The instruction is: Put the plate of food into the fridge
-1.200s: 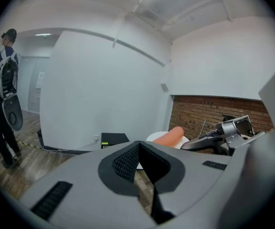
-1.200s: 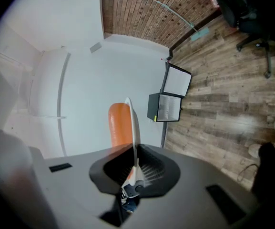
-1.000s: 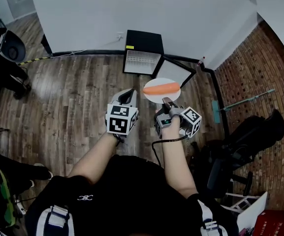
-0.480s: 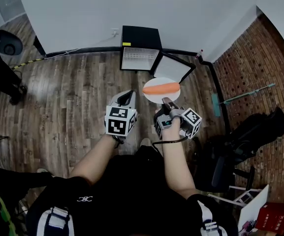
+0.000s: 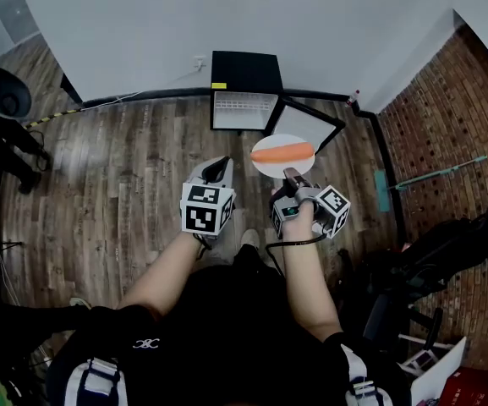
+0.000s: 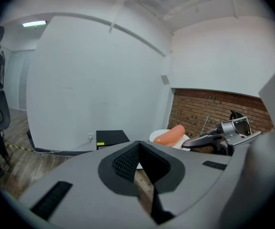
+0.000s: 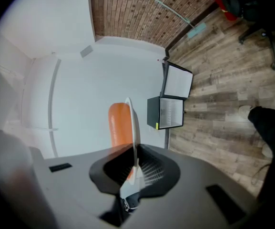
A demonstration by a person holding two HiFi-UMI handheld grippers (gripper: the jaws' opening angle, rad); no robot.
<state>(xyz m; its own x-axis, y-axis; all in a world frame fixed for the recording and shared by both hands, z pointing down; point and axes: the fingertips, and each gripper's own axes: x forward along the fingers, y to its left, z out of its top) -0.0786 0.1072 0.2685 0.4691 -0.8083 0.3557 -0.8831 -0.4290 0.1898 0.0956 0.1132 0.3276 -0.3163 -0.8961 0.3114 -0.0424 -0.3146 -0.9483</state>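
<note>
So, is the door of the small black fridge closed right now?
No, the door of the fridge stands swung open, and the white inside shows in the head view.

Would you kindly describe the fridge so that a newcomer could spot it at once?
Look where the white wall meets the wooden floor. At its foot stands a small black box-shaped fridge, door swung open on a white inside. It alone there is a black cube with a yellow sticker.
</note>
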